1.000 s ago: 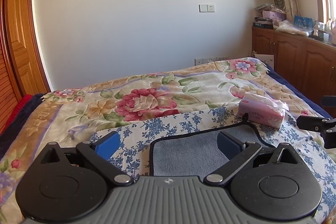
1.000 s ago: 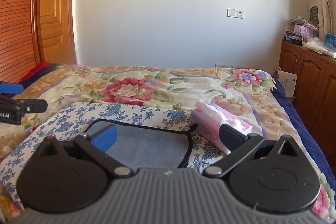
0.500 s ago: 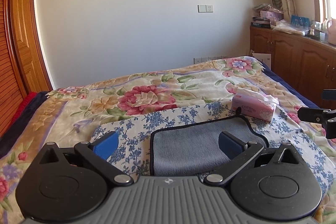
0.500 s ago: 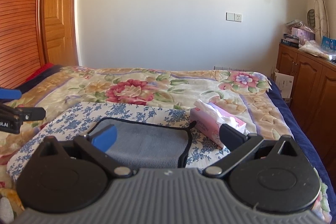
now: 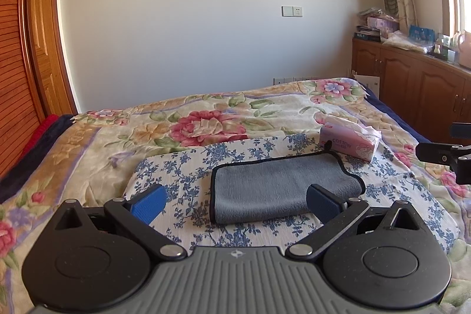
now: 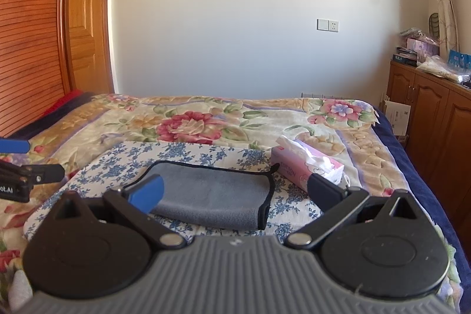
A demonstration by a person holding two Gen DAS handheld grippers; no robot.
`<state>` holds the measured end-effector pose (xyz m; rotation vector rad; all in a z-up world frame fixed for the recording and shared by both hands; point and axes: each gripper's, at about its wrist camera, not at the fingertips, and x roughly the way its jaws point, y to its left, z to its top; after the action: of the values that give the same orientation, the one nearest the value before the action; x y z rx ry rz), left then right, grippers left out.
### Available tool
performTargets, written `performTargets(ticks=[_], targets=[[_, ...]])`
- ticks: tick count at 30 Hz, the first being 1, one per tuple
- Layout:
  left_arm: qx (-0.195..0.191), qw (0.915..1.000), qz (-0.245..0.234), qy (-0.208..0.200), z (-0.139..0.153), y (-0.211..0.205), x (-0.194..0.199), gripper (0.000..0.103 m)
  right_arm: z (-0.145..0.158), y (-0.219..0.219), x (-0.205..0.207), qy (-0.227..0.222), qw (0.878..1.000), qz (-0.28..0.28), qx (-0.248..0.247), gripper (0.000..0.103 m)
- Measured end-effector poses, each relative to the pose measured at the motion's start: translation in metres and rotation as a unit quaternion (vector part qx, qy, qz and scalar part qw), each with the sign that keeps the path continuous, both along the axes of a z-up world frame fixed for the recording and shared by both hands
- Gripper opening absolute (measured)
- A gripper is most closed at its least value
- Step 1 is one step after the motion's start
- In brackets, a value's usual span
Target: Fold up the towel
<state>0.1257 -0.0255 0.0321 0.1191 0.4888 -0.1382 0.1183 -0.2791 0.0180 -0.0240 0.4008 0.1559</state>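
Both tools have drawn back, jaws wide, off the folded towel [image 5: 282, 184] edges

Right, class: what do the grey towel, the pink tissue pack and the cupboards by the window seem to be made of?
Grey towel: soft, matte pile, probably microfibre, with stitched black edging.
Pink tissue pack: thin, slightly glossy printed wrap, likely plastic film, with white paper tissue puffing from its top.
Cupboards: brown wood, or wood veneer, with a semi-gloss finish and arched panel doors.
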Motion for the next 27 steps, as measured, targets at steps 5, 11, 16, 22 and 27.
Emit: performTargets(ticks=[5,11,16,22,27], targets=[[-0.002,1.0000,0.002,0.002,0.001,0.003,-0.008,0.103,-0.001,0.001,-0.012,0.002,1.000,-0.001,0.005,0.103],[-0.005,1.0000,0.001,-0.002,0.009,0.004,-0.022,0.103,0.000,0.000,-0.025,0.003,1.000,-0.007,0.009,0.103],[0.002,1.0000,-0.001,-0.009,0.014,0.003,-0.036,0.103,0.004,0.000,-0.038,-0.002,1.000,-0.009,0.005,0.103],[0.002,0.9999,-0.001,-0.012,0.012,0.004,-0.054,0.103,0.002,0.002,-0.053,-0.004,1.000,-0.005,0.004,0.103],[0.006,0.9999,-0.008,-0.007,0.003,0.003,-0.070,0.103,-0.008,0.005,-0.064,0.005,1.000,0.001,-0.002,0.103]])
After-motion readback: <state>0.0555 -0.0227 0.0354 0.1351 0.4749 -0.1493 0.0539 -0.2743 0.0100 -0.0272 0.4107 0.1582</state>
